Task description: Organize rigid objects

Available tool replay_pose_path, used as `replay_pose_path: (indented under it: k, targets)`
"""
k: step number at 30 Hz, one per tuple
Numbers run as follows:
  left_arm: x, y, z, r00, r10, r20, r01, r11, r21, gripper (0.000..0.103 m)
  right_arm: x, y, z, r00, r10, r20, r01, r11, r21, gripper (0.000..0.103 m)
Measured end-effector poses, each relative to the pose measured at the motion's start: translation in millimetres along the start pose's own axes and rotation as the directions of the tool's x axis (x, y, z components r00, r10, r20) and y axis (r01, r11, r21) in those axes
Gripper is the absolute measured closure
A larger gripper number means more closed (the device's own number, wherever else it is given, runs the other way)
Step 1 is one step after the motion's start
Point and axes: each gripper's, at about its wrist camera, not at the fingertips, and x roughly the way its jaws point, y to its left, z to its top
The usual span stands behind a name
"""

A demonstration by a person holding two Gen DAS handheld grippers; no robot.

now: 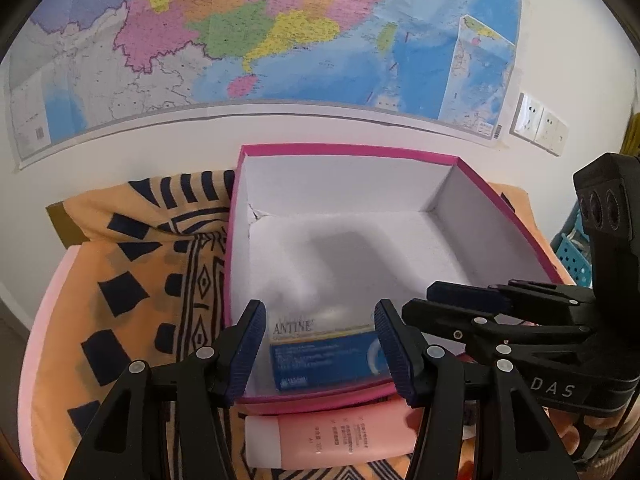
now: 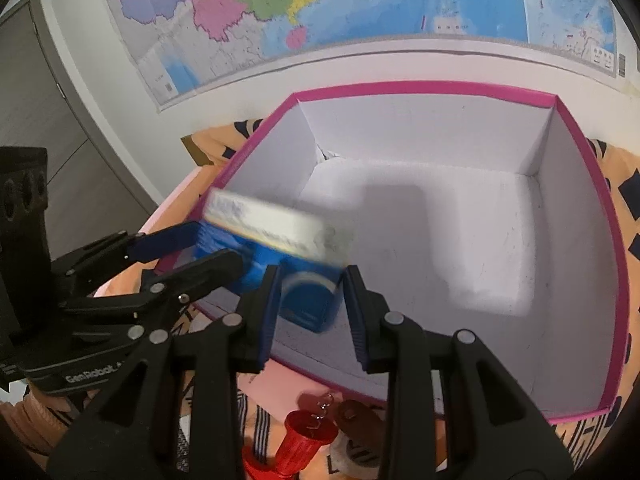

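A wall map [image 1: 260, 32] fills the top of both views, from ten to two o'clock, above a patterned orange cloth [image 1: 132, 280] that covers the table. On the cloth sits the big pink box [image 1: 348, 150], open, white inside and bare over most of its floor. A blue and white carton [image 1: 328, 354] is at the near edge of the box, at six o'clock in the left view; in the right view it is blurred, so it appears to be on the move, either dropping or just let go. The left gripper [image 1: 320, 344] has its jaws spread, one on each side of the carton and not pressing it. The right gripper [image 2: 310, 304] also stands apart, the carton's end between the pads; whether it touches them I cannot tell. Just outside the box wall, at six o'clock, lies a pink tube [image 1: 332, 436], and in the right view a small red object [image 2: 302, 440] waits at six o'clock too. The step in hand looks like placing the carton in the box. Next would likely be backing the tongs clear of the wall, then reaching low for the tube, which calls for a grip across its body.
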Motion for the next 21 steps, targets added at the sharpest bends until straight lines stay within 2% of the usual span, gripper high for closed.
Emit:
replay_pose_path:
  k: [5, 10, 13, 15, 21]
  targets:
    - [-16.3, 2.2, -4.8, 0.999, -0.014, 0.050, 0.014, 1.000, -0.002, 0.045, -9.6, 1.0, -2.1, 0.999, -0.019, 0.028, 0.019, 1.000, -0.009, 0.068]
    - [-45.9, -7.0, -19.8, 0.990, -0.083, 0.116, 0.078, 0.996, 0.048, 0.032, -50.2, 8.3, -16.4, 0.994, 0.042, 0.103, -0.037, 0.998, -0.045, 0.068]
    - [-59.0, -15.2, -31.4, 0.985, -0.108, 0.134, 0.098, 0.992, 0.074, 0.027, -75.8, 10.9, -29.2, 0.989, 0.062, 0.133, -0.054, 0.996, -0.067, 0.063]
    - [-64.7, -20.5, -41.0, 0.982, -0.135, 0.131, 0.125, 0.989, 0.080, 0.025, -88.8, 8.8, -37.2, 0.986, 0.078, 0.145, -0.069, 0.995, -0.066, 0.055]
    - [-69.2, -43.6, -70.4, 0.975, -0.207, 0.079, 0.198, 0.974, 0.109, 0.024, -114.0, -3.6, -70.2, 0.986, 0.066, 0.154, -0.064, 0.998, -0.022, 0.054]
